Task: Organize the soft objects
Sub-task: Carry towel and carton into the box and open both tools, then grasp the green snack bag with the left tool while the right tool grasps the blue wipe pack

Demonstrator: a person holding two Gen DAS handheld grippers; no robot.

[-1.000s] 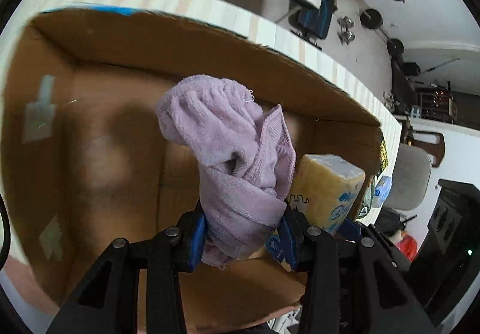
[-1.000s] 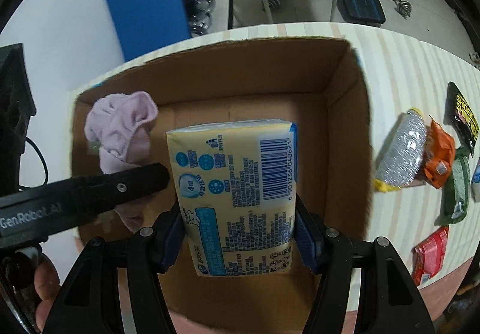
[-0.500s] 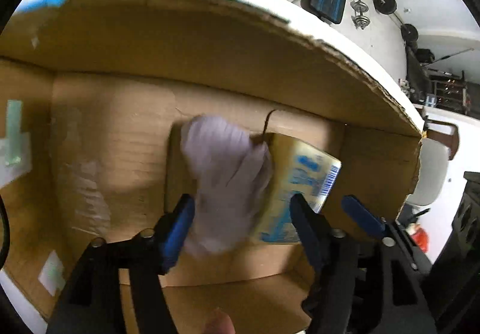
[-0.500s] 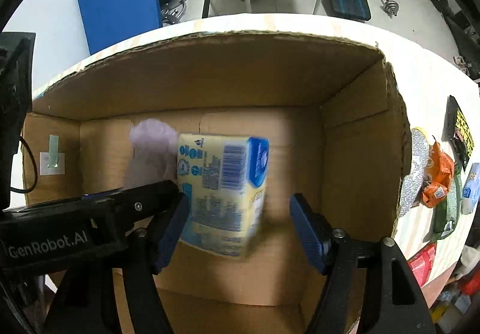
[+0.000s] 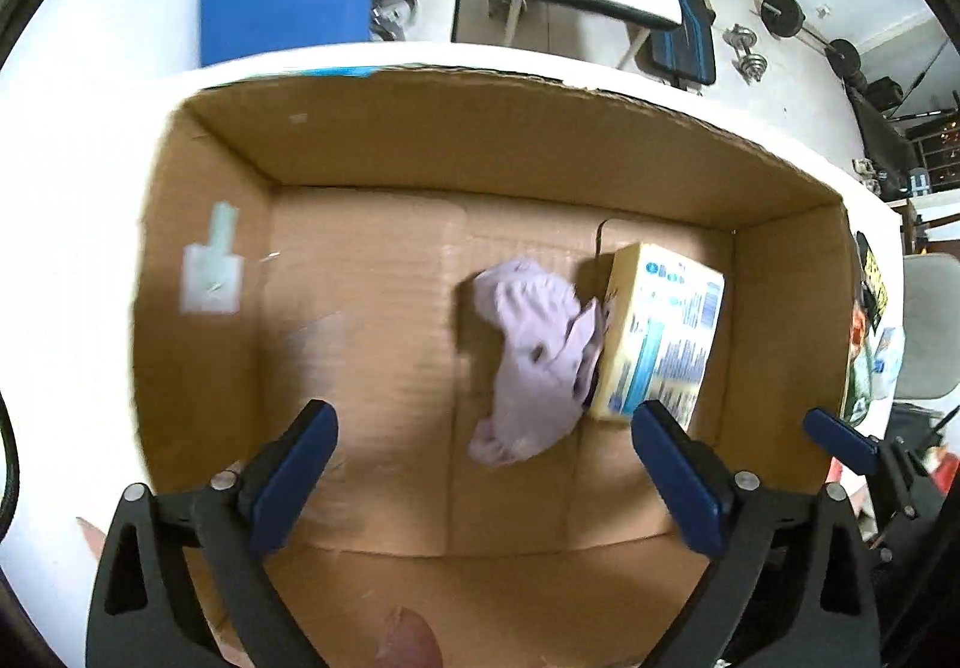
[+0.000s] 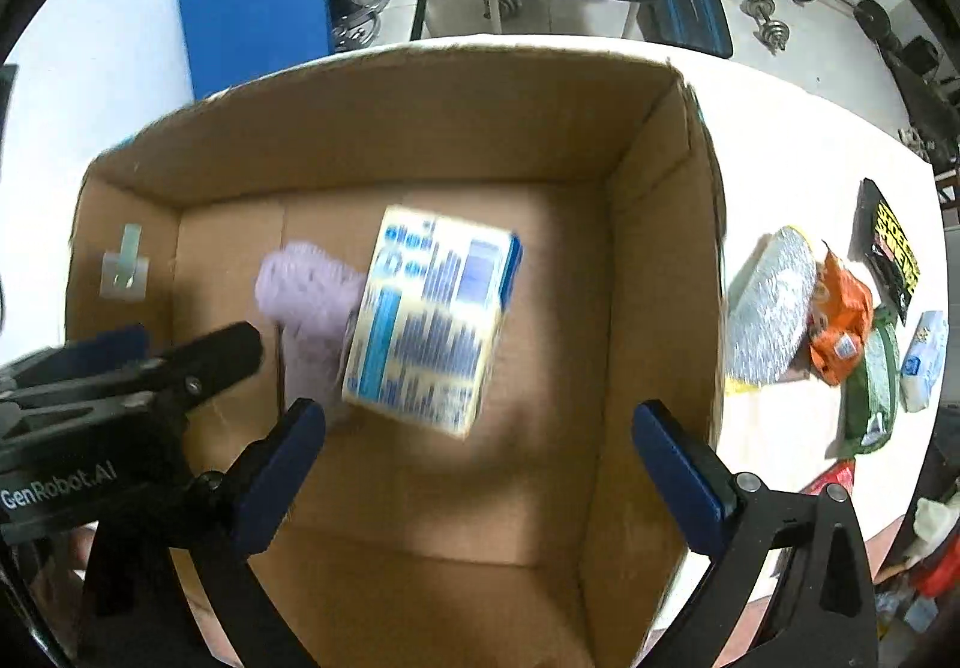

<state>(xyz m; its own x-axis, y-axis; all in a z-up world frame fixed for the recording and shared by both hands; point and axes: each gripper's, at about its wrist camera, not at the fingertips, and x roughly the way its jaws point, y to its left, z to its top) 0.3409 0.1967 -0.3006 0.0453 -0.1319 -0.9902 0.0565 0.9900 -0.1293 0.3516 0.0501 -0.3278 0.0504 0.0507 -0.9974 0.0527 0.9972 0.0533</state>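
Note:
A lilac towel (image 5: 537, 356) lies crumpled on the floor of an open cardboard box (image 5: 468, 152). A yellow tissue pack (image 5: 663, 329) with blue print lies right beside it, touching it. My left gripper (image 5: 480, 464) is open and empty above the box's near side. My right gripper (image 6: 477, 458) is open and empty above the box too, with the tissue pack (image 6: 432, 320) and the towel (image 6: 306, 302) below it. The left gripper's body (image 6: 120, 386) shows at the left of the right wrist view.
The box (image 6: 660, 272) stands on a pale table. To its right lie a silver pouch (image 6: 771, 308), an orange packet (image 6: 840, 326), a green packet (image 6: 873, 392) and a black and yellow packet (image 6: 891, 248). A blue mat (image 6: 252, 8) and a bench stand behind.
Both grippers opened and let go: the towel and the tissue pack dropped to the box floor. Both grippers have pulled back and up from the box.

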